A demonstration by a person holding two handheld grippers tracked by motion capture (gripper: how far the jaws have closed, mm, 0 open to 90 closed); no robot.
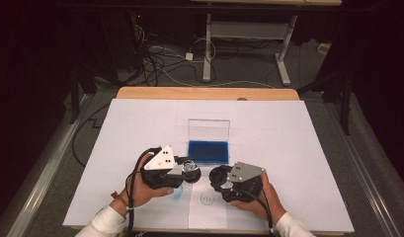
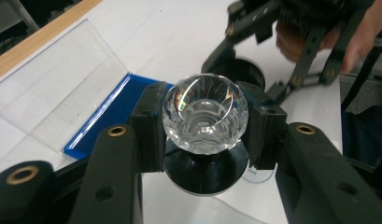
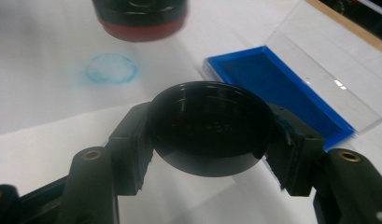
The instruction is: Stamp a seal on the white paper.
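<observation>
Jaws of both grippers clamp: stamp left, cap right.

Open ink pad just beyond both claws; white sheet elsewhere bare.

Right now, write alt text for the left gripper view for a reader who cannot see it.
The left gripper is shut on a stamp, its clear faceted knob between the jaws and its black base below, over white paper. Behind lie an open blue ink pad with a clear lid and, at upper right, the right gripper gripping a black cap.
</observation>
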